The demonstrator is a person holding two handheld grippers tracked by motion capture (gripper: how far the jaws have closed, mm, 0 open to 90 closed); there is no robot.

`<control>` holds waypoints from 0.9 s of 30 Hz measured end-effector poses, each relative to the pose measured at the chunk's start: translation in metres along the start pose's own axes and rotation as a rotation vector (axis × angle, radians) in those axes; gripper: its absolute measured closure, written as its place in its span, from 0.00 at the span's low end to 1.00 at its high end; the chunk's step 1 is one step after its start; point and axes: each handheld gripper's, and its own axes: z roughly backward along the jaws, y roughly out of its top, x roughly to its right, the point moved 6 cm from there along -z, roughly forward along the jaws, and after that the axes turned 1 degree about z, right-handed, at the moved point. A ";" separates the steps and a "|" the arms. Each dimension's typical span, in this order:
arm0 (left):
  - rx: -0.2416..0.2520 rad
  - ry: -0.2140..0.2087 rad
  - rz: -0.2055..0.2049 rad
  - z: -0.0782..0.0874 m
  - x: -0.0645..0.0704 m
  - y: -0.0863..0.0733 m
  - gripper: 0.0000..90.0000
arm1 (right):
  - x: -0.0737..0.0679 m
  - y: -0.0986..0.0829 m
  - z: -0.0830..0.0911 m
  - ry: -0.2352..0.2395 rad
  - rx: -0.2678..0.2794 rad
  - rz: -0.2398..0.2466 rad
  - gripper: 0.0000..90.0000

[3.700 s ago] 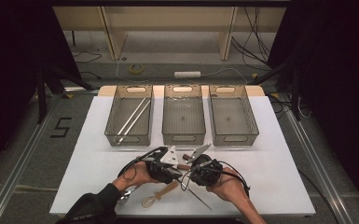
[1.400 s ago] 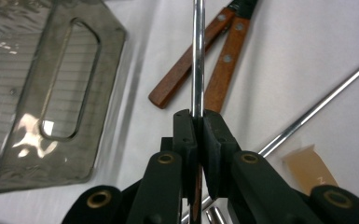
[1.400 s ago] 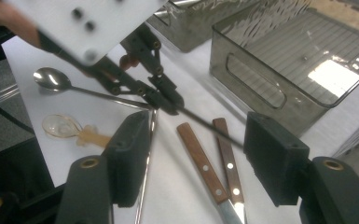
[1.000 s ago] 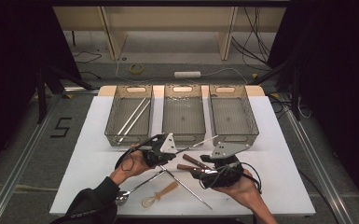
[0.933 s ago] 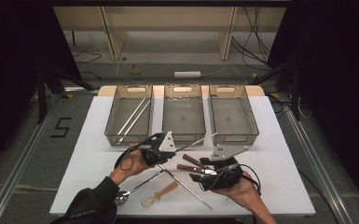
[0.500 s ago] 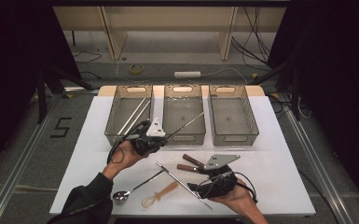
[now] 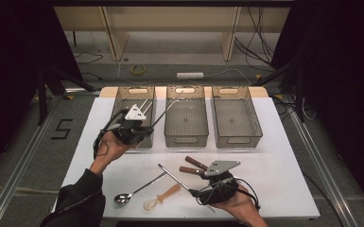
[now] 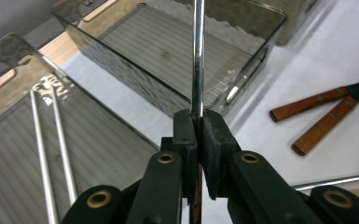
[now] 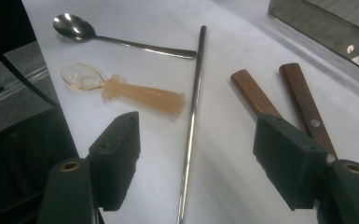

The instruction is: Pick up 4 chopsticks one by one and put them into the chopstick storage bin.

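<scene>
Over at the left, the left gripper (image 7: pixel 139 131) has travelled from the middle of the table up to the left bin (image 7: pixel 133 116) in the last half second. Its jaws are clamped on a thin metal rod (image 8: pixel 197 56), which sticks out ahead of them toward the middle bin (image 7: pixel 186 115). Two like rods (image 8: pixel 51 154) already lie in the left bin, so this looks like sorting by kind, and the carried rod seems about to join them; from above I cannot quite tell whether its free end passes over the middle bin's rim or stops just short.

Nearer the front edge lie a steel spoon (image 7: pixel 134 191) and an amber plastic spoon (image 7: pixel 160 197), neither shifted during the carry. Just right of them a second metal rod (image 7: pixel 177 178) rests on the table, untouched since a second ago (its near end runs under the right hand).

The right gripper (image 9: pixel 198 161) has pulled back toward the person and hovers low over that rod with its jaws wide apart, holding nothing. Two wooden-handled knives (image 9: pixel 279 100) lie just beside it. The right bin (image 7: pixel 236 116) holds nothing I can see.
</scene>
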 end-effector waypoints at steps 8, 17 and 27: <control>-0.012 0.036 0.075 0.005 -0.027 0.001 0.94 | 0.000 -0.001 0.000 -0.004 -0.013 0.001 0.36; -0.013 0.077 0.141 0.011 -0.055 0.003 0.94 | -0.001 -0.001 0.002 -0.005 -0.009 -0.003 0.35; -0.034 0.133 0.187 0.010 -0.084 0.001 0.94 | -0.002 -0.001 0.002 -0.001 -0.012 0.004 0.35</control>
